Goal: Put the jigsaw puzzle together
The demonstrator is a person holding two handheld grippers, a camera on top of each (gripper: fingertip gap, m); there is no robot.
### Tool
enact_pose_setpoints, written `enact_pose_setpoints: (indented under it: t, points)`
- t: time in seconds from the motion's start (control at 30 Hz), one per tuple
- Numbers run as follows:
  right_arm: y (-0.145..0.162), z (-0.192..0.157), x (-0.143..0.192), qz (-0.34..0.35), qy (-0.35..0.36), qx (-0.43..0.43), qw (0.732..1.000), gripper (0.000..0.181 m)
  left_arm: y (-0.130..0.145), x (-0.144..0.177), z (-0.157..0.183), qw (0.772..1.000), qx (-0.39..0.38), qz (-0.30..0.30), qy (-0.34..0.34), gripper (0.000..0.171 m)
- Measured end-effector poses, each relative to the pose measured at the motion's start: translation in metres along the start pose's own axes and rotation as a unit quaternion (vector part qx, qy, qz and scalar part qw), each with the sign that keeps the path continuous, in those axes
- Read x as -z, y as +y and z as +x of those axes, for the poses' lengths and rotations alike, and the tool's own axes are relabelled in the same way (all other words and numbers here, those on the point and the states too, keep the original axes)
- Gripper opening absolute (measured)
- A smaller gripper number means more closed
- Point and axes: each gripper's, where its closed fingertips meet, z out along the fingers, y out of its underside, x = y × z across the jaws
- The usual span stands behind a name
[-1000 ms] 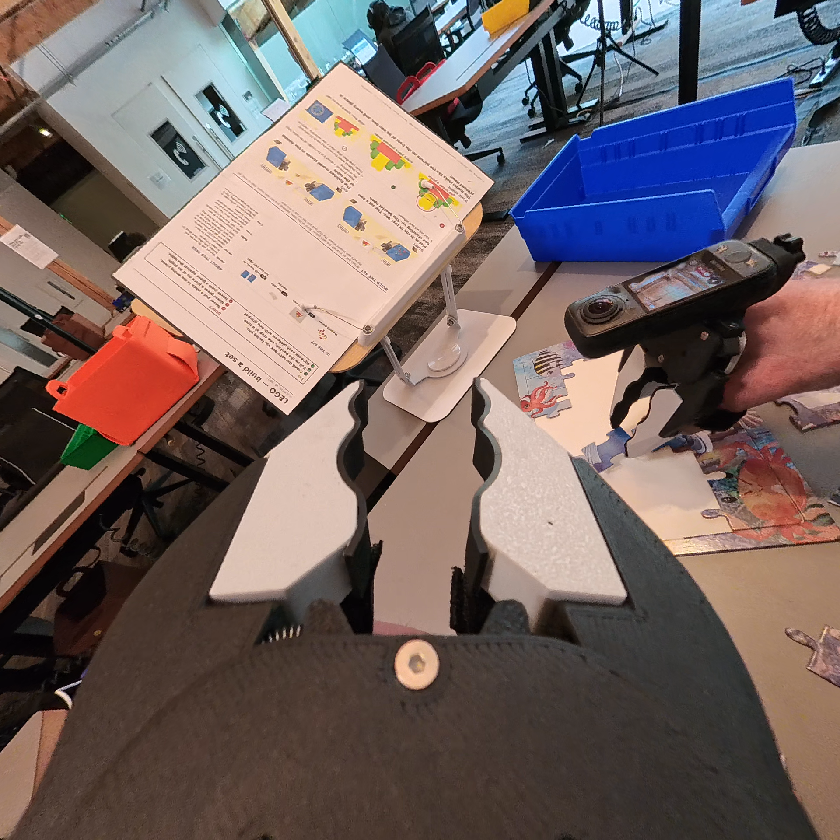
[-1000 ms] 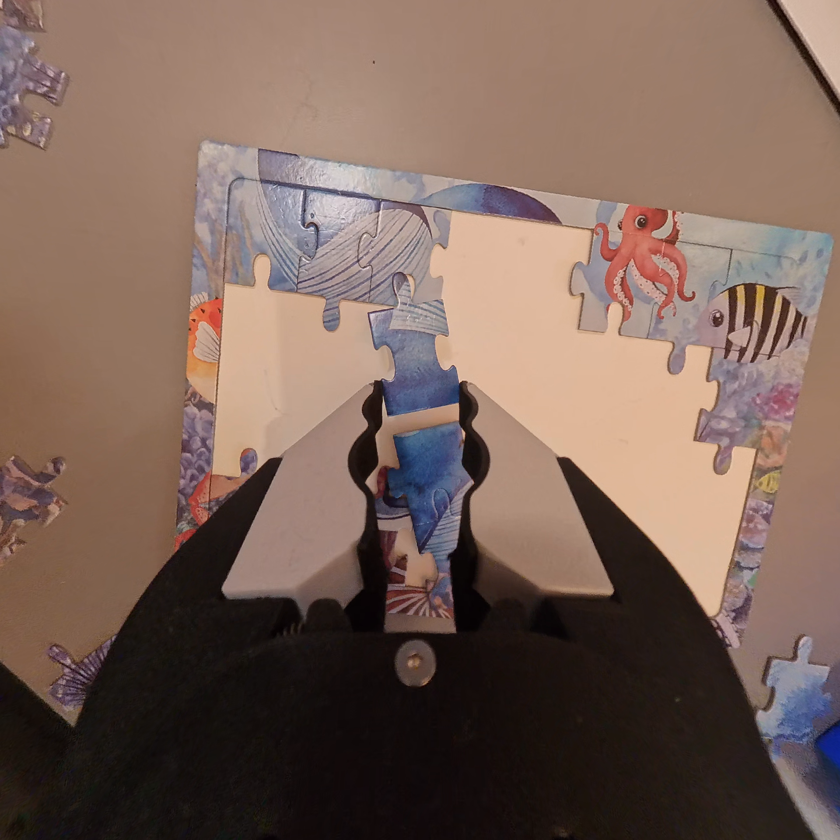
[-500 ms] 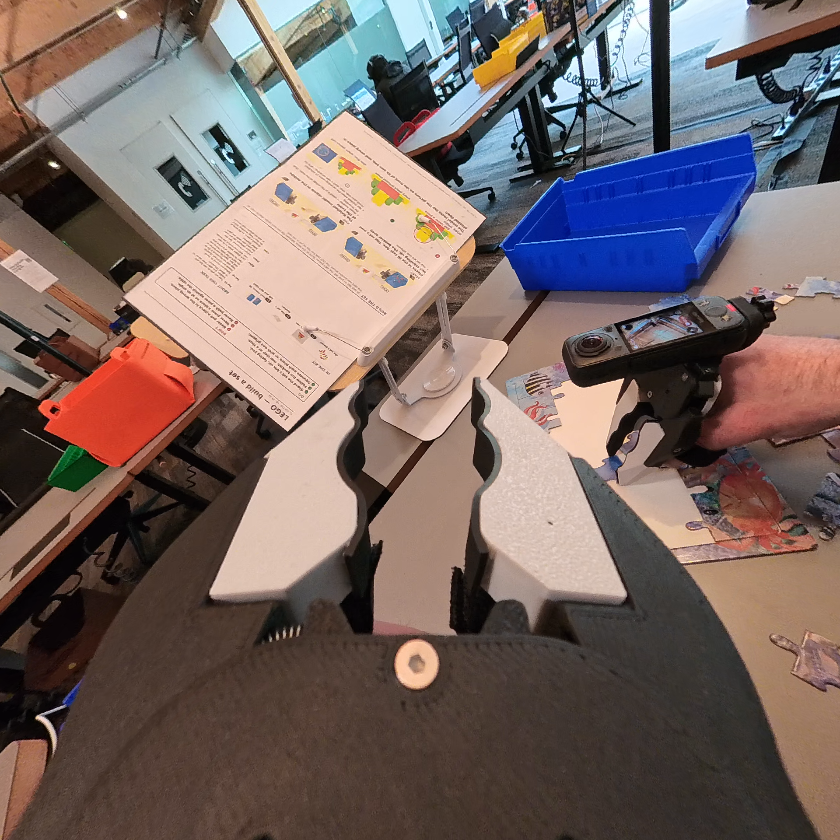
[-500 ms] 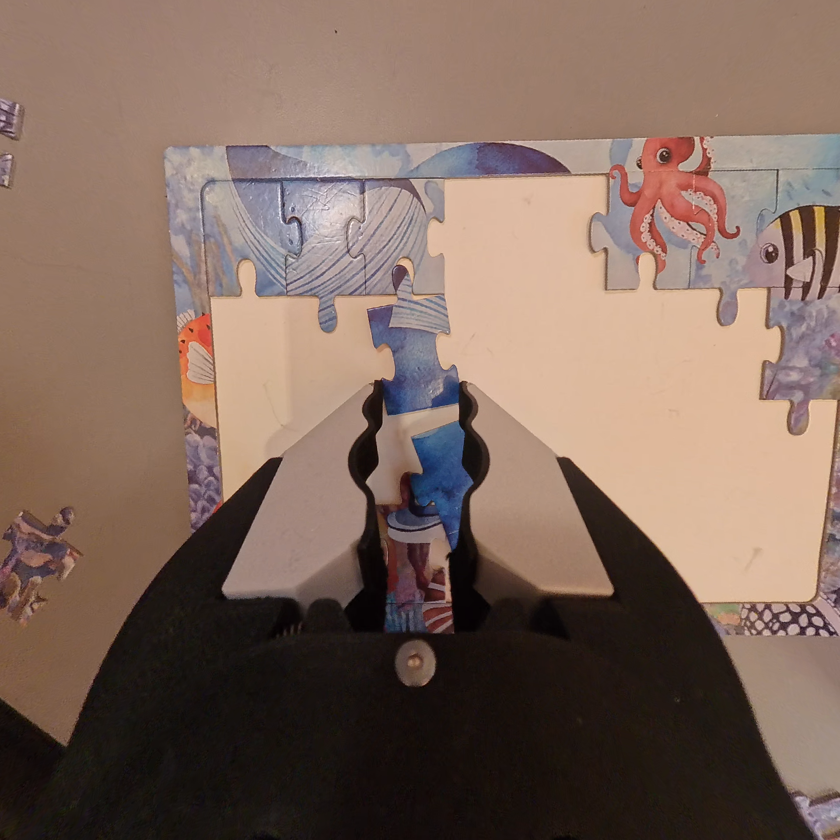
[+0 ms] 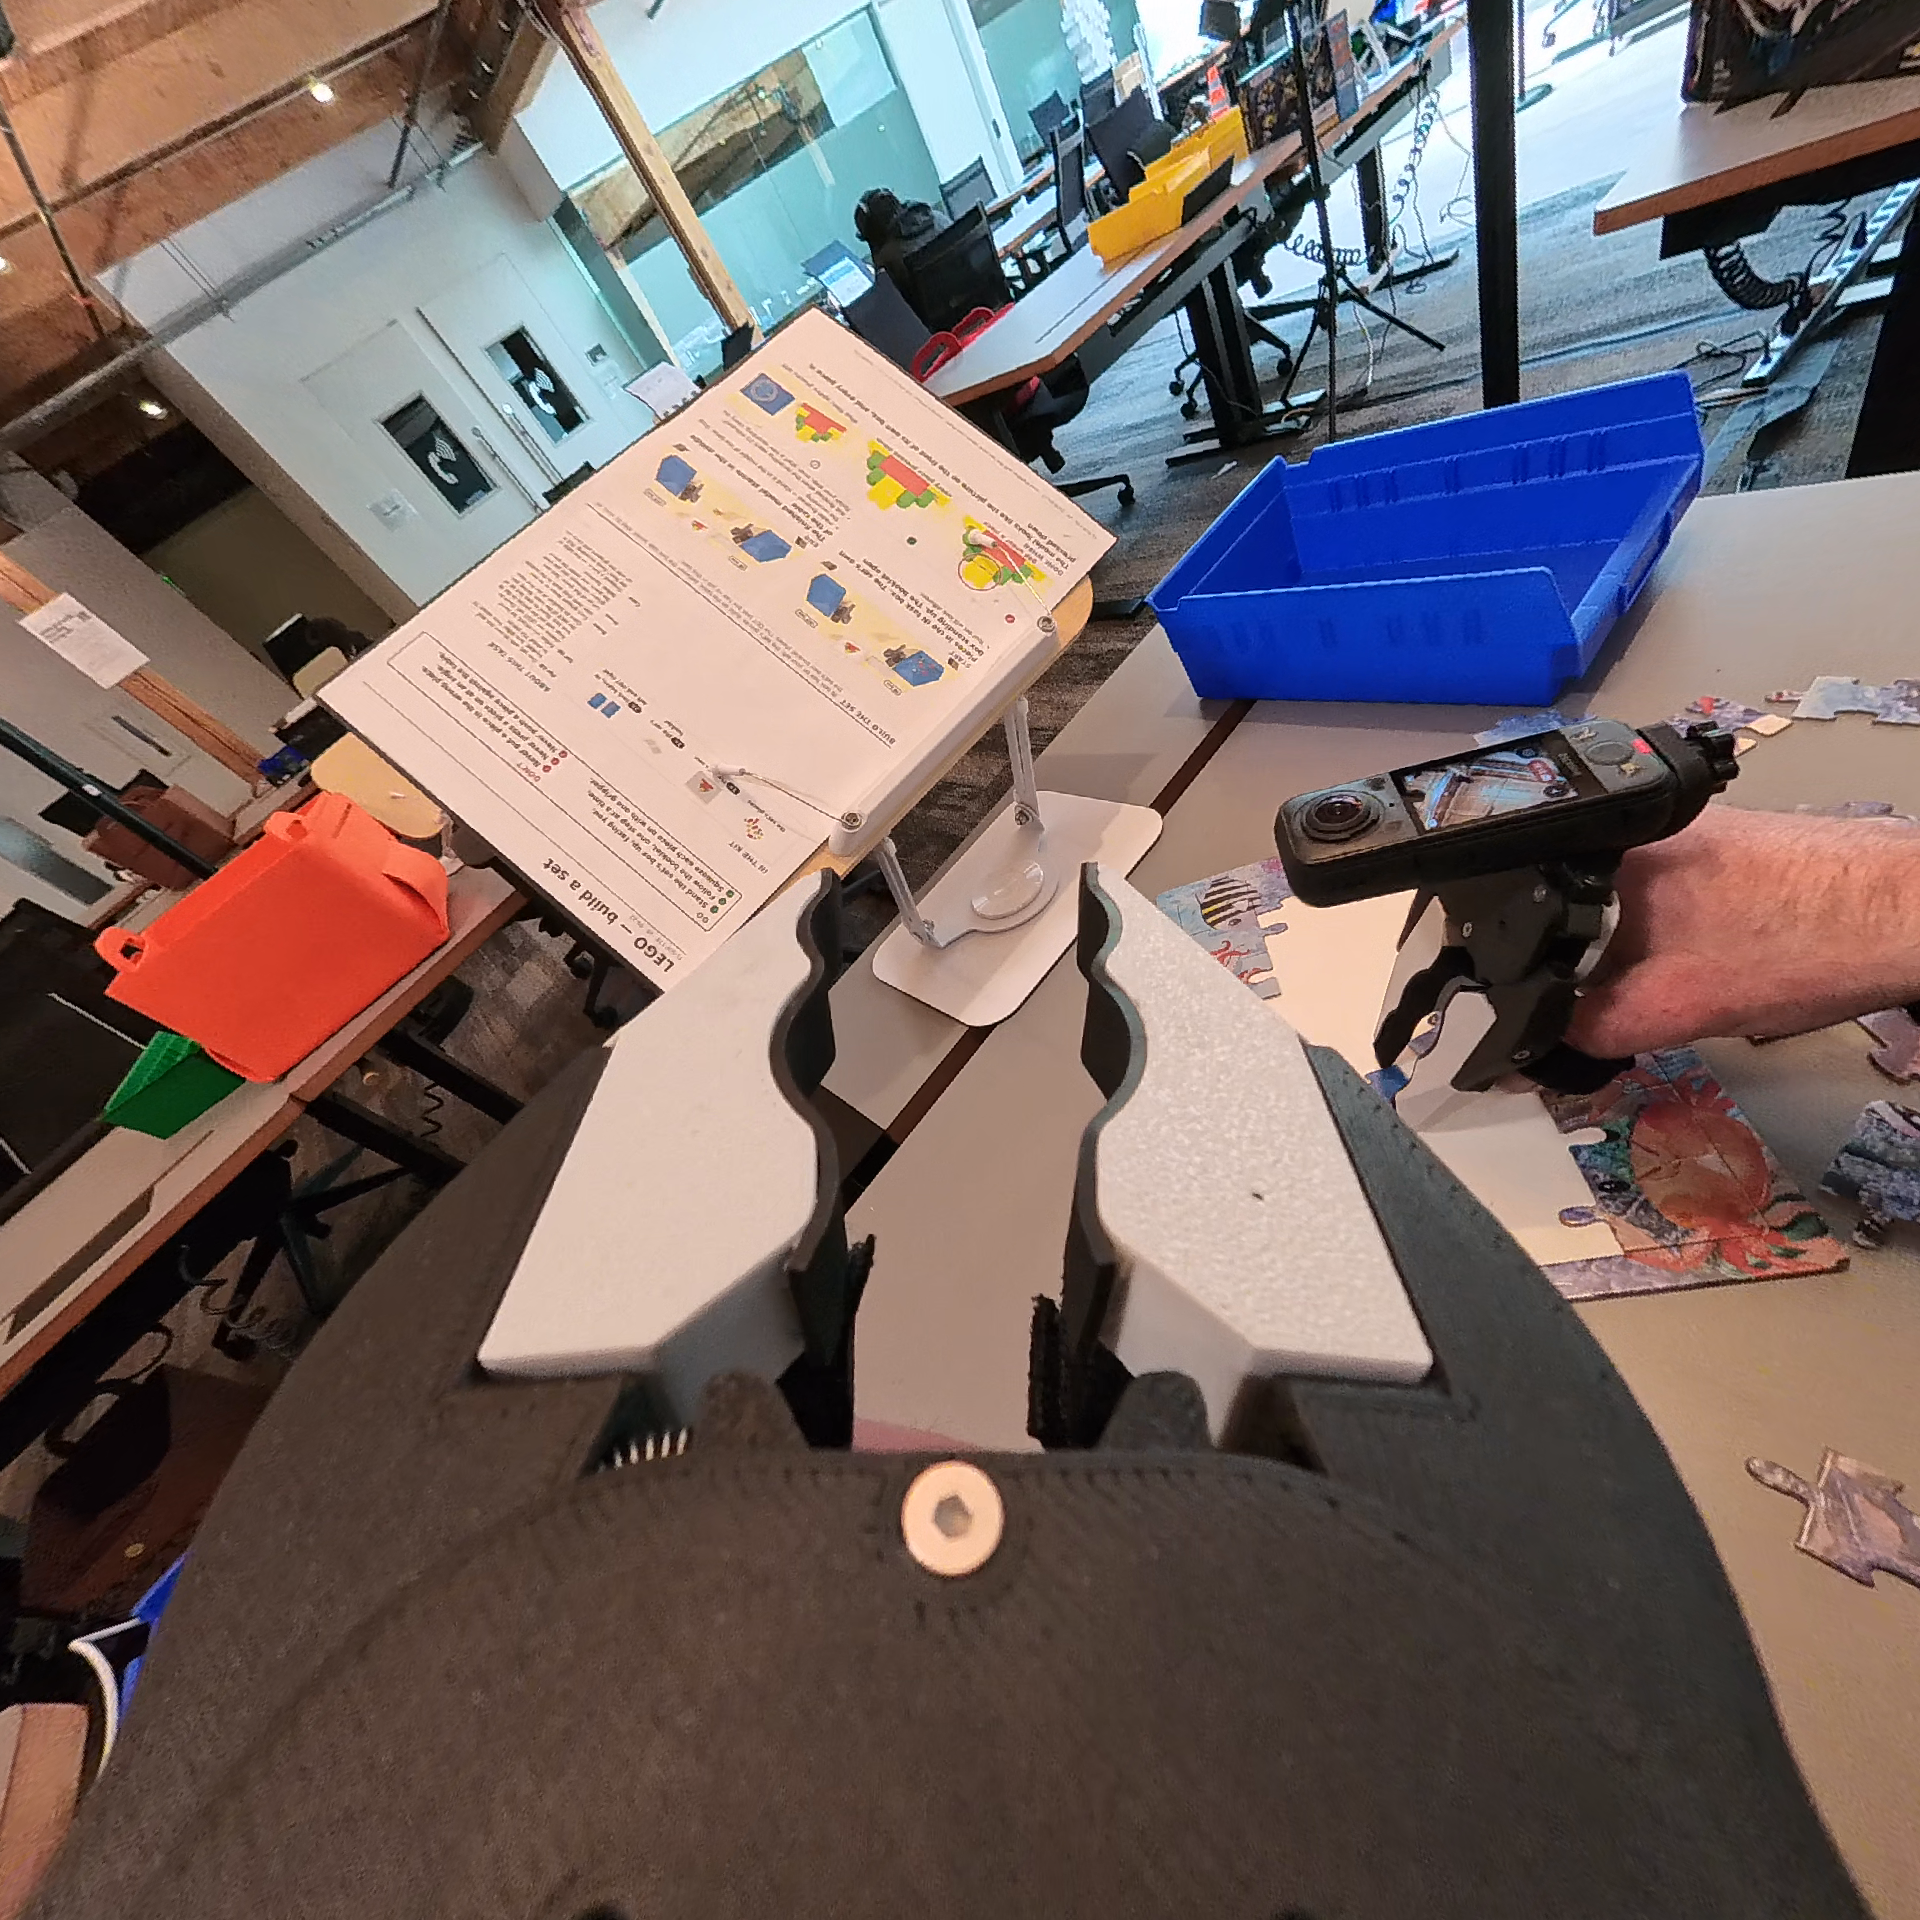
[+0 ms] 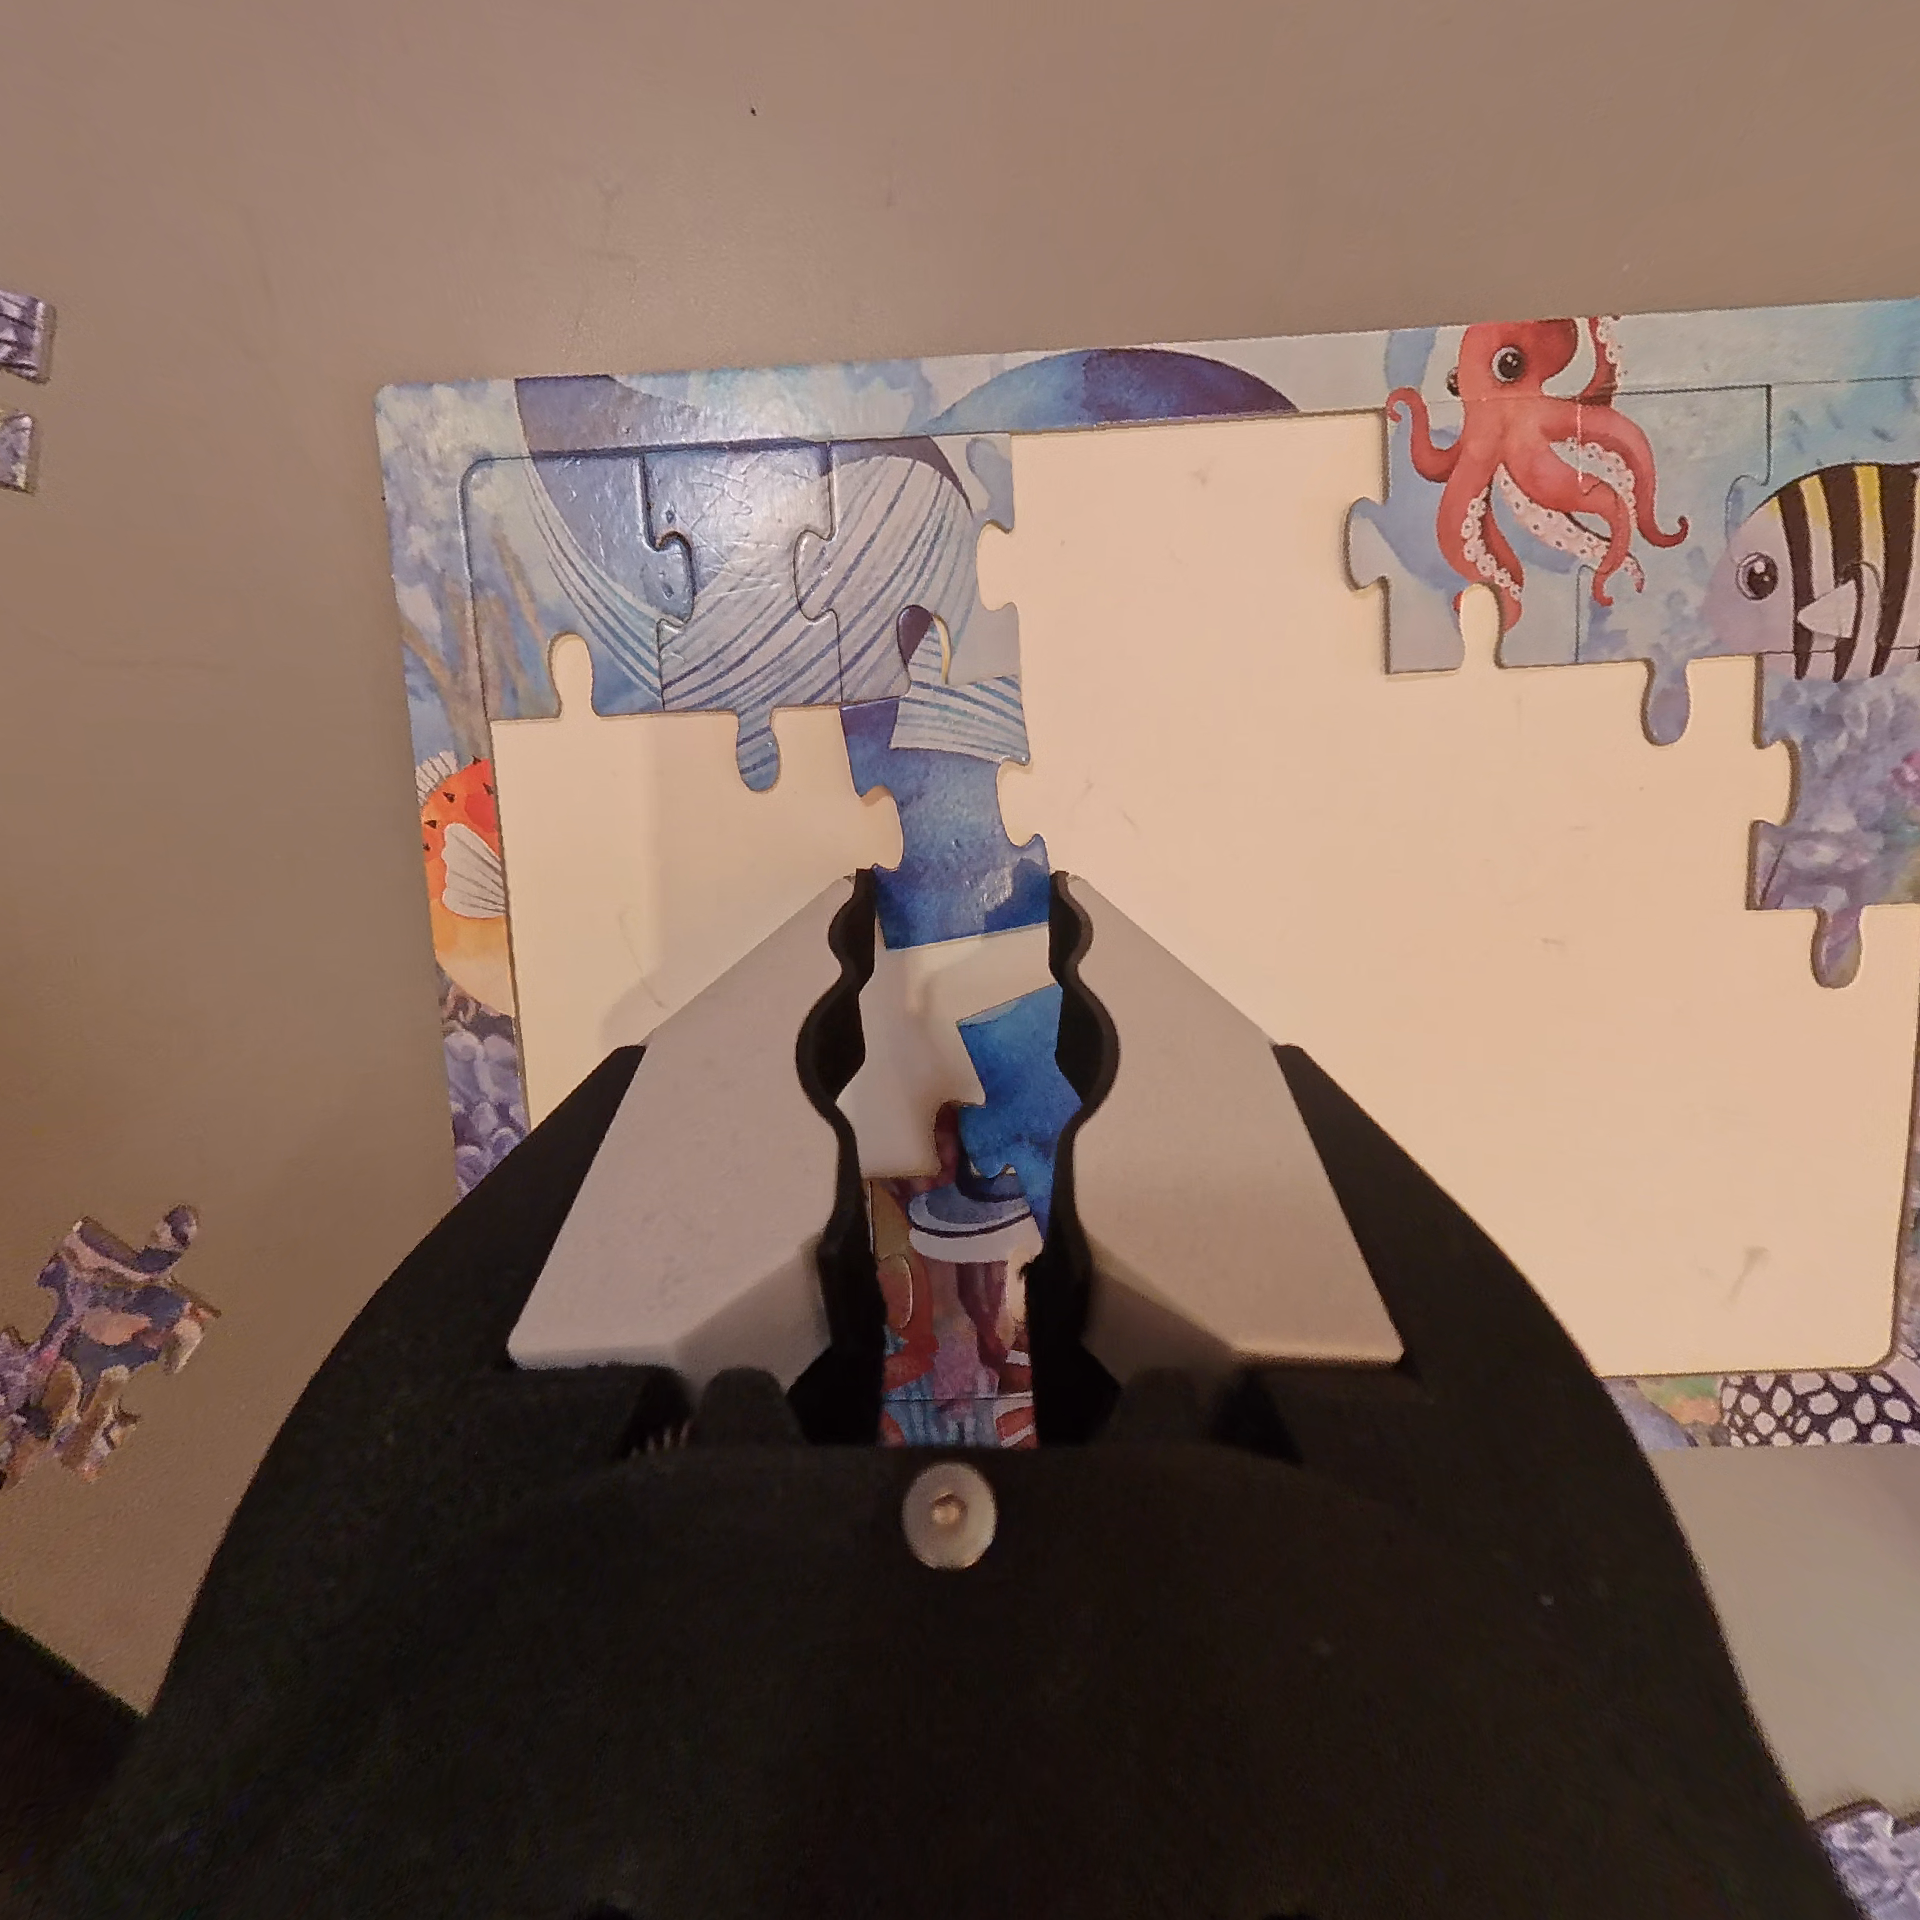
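The puzzle tray (image 6: 1351, 1039) lies on the grey table, its cream middle mostly bare. Whale pieces (image 6: 748, 582) fill its top left; octopus (image 6: 1527, 468) and striped fish (image 6: 1829, 571) pieces fill its top right. My right gripper (image 6: 956, 883) is shut on a blue puzzle piece (image 6: 956, 821), low over the tray, the piece's tab at the socket under the right whale piece. In the left wrist view the right gripper (image 5: 1423, 1049) points down on the tray (image 5: 1496, 1164). My left gripper (image 5: 956, 894) is open and empty, held above the table's left edge.
Loose pieces lie left of the tray (image 6: 94, 1340) and around it (image 5: 1839, 1517), (image 5: 1881, 1153). A blue bin (image 5: 1434, 582) stands at the back of the table. A tilted document stand (image 5: 727, 644) is ahead of the left gripper. An orange box (image 5: 281, 935) sits on another table. About 35 centimetres separates my left fingertips from my right.
My right gripper has turned square to the tray and moved closer, still holding the blue piece by the whale pieces. My left gripper has tilted upward and stayed open.
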Motion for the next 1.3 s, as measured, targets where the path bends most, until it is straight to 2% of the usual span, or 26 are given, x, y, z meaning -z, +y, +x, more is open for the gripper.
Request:
enact_pose_setpoints:
  t: [0.23, 0.5, 0.6, 0.7, 0.8, 0.83, 0.9, 0.97, 1.0, 1.03, 1.1, 1.17, 1.23, 1.3]
  points:
    - [-0.006, 0.004, 0.012, -0.001, -0.002, 0.082, 0.997, 0.032, 0.000, 0.000, -0.001, 1.000, 0.000, 0.001, 0.000, 0.044]
    - [-0.011, -0.006, 0.031, -0.032, -0.016, 0.218, 0.975, 0.032, 0.001, -0.002, 0.000, 1.000, -0.001, -0.003, 0.000, 0.044]
    - [-0.010, -0.006, 0.033, -0.060, -0.008, 0.285, 0.957, 0.032, 0.001, -0.002, 0.000, 1.000, -0.001, -0.004, 0.000, 0.044]
    - [-0.005, -0.001, 0.035, -0.098, 0.002, 0.377, 0.921, 0.032, 0.002, -0.003, 0.000, 1.000, -0.001, -0.006, 0.000, 0.044]
    - [-0.002, -0.014, 0.037, -0.100, -0.049, 0.443, 0.889, 0.031, 0.003, -0.005, 0.000, 1.000, -0.001, -0.008, 0.003, 0.044]
    - [0.000, -0.021, 0.038, -0.098, -0.073, 0.466, 0.876, 0.002, 0.004, -0.006, 0.001, 1.000, -0.002, -0.009, 0.003, 0.044]
    - [0.001, -0.028, 0.038, -0.094, -0.091, 0.505, 0.853, 0.000, 0.004, -0.008, 0.002, 1.000, -0.002, -0.011, 0.005, 0.044]
    - [0.001, -0.025, 0.035, -0.111, -0.089, 0.509, 0.849, 0.004, 0.005, -0.009, 0.002, 1.000, -0.002, -0.013, 0.005, 0.044]
    - [0.001, -0.020, 0.033, -0.122, -0.079, 0.503, 0.852, 0.012, 0.006, -0.009, 0.002, 1.000, -0.003, -0.014, 0.006, 0.044]
    - [-0.002, -0.010, 0.030, -0.132, -0.056, 0.491, 0.859, 0.012, 0.006, -0.009, 0.002, 1.000, -0.003, -0.015, 0.006, 0.044]
    - [-0.009, 0.010, 0.028, -0.145, -0.017, 0.427, 0.893, 0.016, 0.006, -0.009, 0.001, 1.000, -0.001, -0.014, 0.005, 0.044]
    - [-0.008, 0.016, 0.025, -0.145, -0.015, 0.337, 0.930, 0.037, 0.007, -0.009, 0.000, 1.000, 0.001, -0.014, 0.004, 0.044]
    - [-0.009, 0.017, 0.021, -0.123, -0.018, 0.243, 0.962, 0.037, 0.008, -0.009, 0.000, 1.000, 0.002, -0.015, 0.004, 0.044]
    - [-0.016, 0.010, 0.016, -0.069, -0.032, 0.164, 0.983, 0.036, 0.007, -0.010, 0.001, 1.000, 0.002, -0.015, 0.006, 0.044]
